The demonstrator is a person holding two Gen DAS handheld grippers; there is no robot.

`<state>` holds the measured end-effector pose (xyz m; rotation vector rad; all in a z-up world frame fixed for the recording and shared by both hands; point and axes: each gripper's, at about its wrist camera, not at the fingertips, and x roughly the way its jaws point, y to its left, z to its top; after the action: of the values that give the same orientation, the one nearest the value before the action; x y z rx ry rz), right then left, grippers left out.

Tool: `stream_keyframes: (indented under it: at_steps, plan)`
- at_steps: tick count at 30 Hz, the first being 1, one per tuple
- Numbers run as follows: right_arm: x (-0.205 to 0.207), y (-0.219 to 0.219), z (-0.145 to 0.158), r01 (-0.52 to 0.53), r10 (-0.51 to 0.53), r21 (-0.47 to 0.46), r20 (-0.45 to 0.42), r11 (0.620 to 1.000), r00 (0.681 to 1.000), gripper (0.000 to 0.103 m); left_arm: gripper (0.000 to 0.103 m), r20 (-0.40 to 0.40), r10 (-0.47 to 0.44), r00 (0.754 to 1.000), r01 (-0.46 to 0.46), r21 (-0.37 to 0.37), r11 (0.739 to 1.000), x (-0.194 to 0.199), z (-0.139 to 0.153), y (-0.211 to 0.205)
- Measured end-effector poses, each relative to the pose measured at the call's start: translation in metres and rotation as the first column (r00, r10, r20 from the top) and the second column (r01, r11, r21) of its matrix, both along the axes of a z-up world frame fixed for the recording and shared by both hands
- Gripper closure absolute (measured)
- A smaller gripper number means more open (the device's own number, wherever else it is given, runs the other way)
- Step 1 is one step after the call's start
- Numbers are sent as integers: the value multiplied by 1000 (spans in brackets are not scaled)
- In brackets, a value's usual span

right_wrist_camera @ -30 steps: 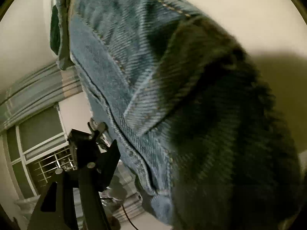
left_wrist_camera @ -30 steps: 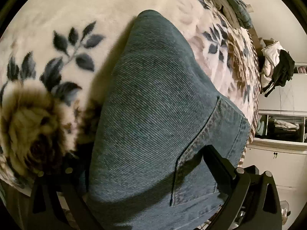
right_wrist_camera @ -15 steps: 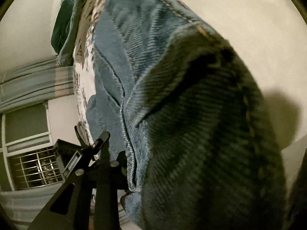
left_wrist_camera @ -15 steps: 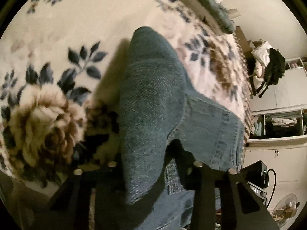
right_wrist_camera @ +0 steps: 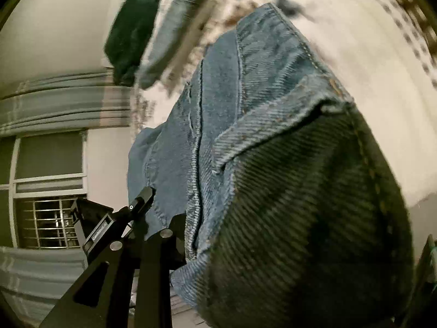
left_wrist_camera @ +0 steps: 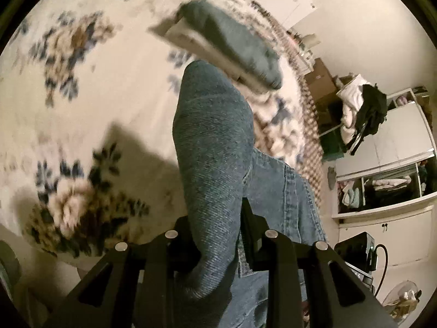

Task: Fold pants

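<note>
We look down first on the wide bed under its cream fleece blanket printed with brown roses and dark leaves (left_wrist_camera: 82, 114), which fills the left wrist view from nine to one o'clock. At three to four o'clock of that view stands a white wardrobe with open shelves of clothes (left_wrist_camera: 387, 175), with a heap of white and black garments (left_wrist_camera: 360, 104) above it at two o'clock. In the right wrist view a window with a metal grille (right_wrist_camera: 46, 218) sits at eight o'clock under grey pleated curtains (right_wrist_camera: 62, 104).

The blue denim pants (left_wrist_camera: 215, 147) hang between our two tools, lifted above the bed. In the left wrist view a bunched fold runs from the centre down to six o'clock; in the right wrist view the cloth (right_wrist_camera: 273, 164) spreads from twelve to five o'clock, its near part in shadow.

Folded blue and dark clothes on a pale slab (left_wrist_camera: 232, 46) lie blurred on the bed at twelve o'clock of the left wrist view.

The black left gripper (left_wrist_camera: 215, 232) has its jaws clamped on the fold of denim. The black right gripper (right_wrist_camera: 188, 235) shows one finger (right_wrist_camera: 174, 235) pressed against the pants' edge; the other is hidden by cloth, so we cannot tell how its jaws stand.
</note>
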<state>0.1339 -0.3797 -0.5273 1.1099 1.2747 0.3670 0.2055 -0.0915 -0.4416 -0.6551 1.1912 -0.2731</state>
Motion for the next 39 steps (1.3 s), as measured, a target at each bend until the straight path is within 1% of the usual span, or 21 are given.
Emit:
stream_keyframes:
  at_steps: [1, 3, 5, 7, 10, 11, 16, 18, 20, 22, 25, 27, 28, 29, 30, 32, 33, 36, 37, 38, 39]
  plan:
    - [12, 2, 15, 1, -1, 2, 20, 1000, 1000, 73, 80, 13, 4, 1000, -4, -3, 1000, 8, 10, 0]
    - [21, -16, 35, 4, -4, 0, 49, 1000, 999, 73, 80, 45, 8, 999, -8, -5, 1000, 31, 32, -2]
    - [47, -16, 60, 7, -6, -7, 82, 1000, 997, 73, 80, 65, 12, 998, -10, -16, 1000, 51, 44, -2]
    - [77, -17, 82, 18, -17, -13, 111, 1000, 994, 73, 80, 83, 18, 996, -16, -36, 999, 84, 56, 0]
    - [132, -10, 107, 43, -38, -27, 149, 999, 988, 73, 80, 109, 22, 994, -14, -69, 997, 139, 66, 7]
    - [159, -7, 115, 54, -48, -31, 166, 998, 985, 73, 80, 117, 23, 993, -14, -77, 997, 156, 67, 10]
    - [270, 8, 129, 94, -84, -41, 211, 995, 974, 73, 80, 148, 31, 988, -15, -107, 994, 269, 63, 28]
    - [325, 18, 125, 108, -96, -44, 223, 993, 970, 73, 80, 148, 30, 988, -13, -114, 993, 308, 54, 36]
    - [368, 26, 113, 114, -100, -48, 228, 992, 968, 73, 80, 145, 20, 989, -3, -116, 993, 345, 40, 43]
    - [408, 37, 97, 119, -102, -58, 230, 991, 968, 73, 80, 128, 5, 992, 8, -101, 995, 383, 15, 50]
    - [457, 50, 57, 115, -98, -74, 199, 991, 975, 73, 80, 74, -16, 997, 22, -76, 997, 416, -30, 57]
    - [477, 60, 26, 102, -86, -93, 162, 990, 983, 73, 80, 25, -33, 999, 34, -37, 999, 424, -59, 60]
    - [489, 68, 18, 95, -80, -101, 144, 990, 986, 73, 80, 10, -44, 999, 44, -18, 999, 425, -71, 61]
    - [492, 73, 2, 78, -63, -122, 124, 990, 990, 70, 79, 5, -49, 999, 50, -21, 999, 423, -80, 63]
    - [493, 76, -10, 71, -56, -132, 111, 989, 992, 63, 76, 9, -47, 999, 47, -35, 998, 420, -89, 69]
    - [492, 76, -18, 70, -58, -112, 109, 991, 992, 59, 69, 20, -47, 999, 48, -52, 997, 416, -93, 75]
    - [490, 72, -18, 72, -61, -102, 109, 992, 992, 55, 64, 22, -45, 999, 46, -52, 998, 413, -93, 77]
    - [482, 59, -12, 99, -88, -123, 85, 987, 992, 51, 61, 28, -38, 999, 39, -46, 998, 403, -89, 81]
    - [475, 58, -11, 114, -103, -139, 86, 984, 991, 50, 61, 29, -32, 999, 33, -40, 999, 401, -87, 82]
    - [473, 55, -2, 143, -127, -192, 91, 971, 988, 50, 61, 33, -26, 999, 27, -30, 999, 399, -84, 83]
    - [455, 41, -8, 147, -129, -211, 95, 966, 987, 50, 61, 40, -19, 999, 20, -15, 1000, 395, -81, 84]
